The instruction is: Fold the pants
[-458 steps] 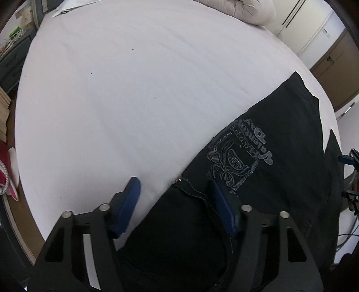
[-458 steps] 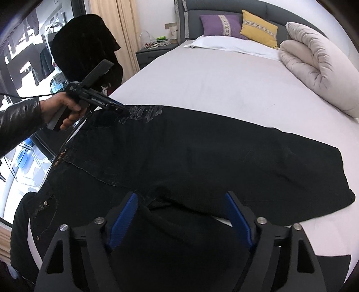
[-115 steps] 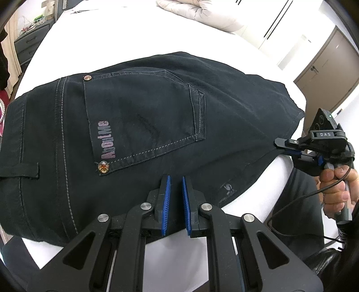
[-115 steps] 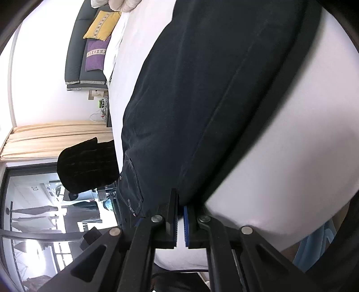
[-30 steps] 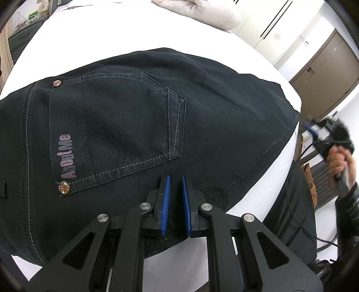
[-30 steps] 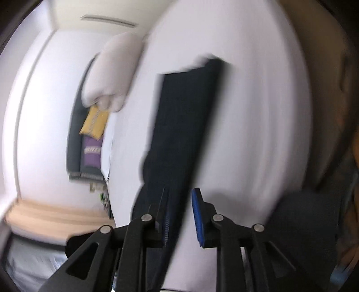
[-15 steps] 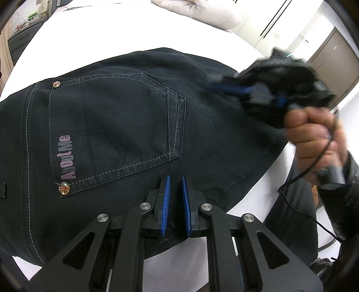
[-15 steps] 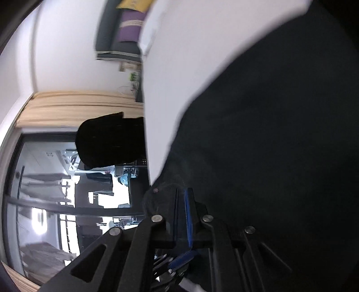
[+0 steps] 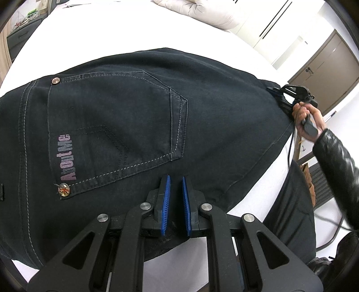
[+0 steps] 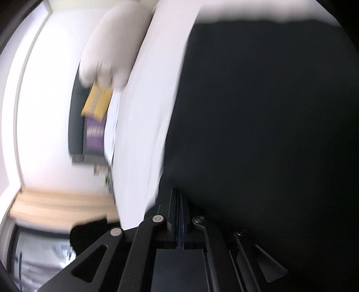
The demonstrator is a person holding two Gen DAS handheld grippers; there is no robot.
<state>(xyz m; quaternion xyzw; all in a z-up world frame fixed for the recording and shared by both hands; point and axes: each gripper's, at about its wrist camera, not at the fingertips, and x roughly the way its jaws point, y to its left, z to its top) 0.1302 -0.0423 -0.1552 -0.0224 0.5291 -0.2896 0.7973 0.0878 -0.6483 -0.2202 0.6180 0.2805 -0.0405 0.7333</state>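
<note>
The black pants (image 9: 202,116) lie folded on the white bed (image 9: 107,29), back pocket with the "AboutMe" print up. My left gripper (image 9: 175,193) is shut on the near edge of the pants, the blue pads almost together with cloth between them. My right gripper (image 9: 277,93) shows in the left wrist view at the far right end of the pants, held in a hand. In the blurred right wrist view its jaws (image 10: 180,202) are pressed together low over the pants (image 10: 269,112); whether cloth is pinched I cannot tell.
A rolled white duvet (image 9: 202,11) lies at the bed's far side. Yellow (image 10: 97,103) and purple (image 10: 94,132) pillows lean on the headboard. Brown doors (image 9: 325,65) and a cable stand right of the bed.
My right gripper has swung from over the middle of the pants out to their far right end. The left gripper has not moved and stays shut on the pants.
</note>
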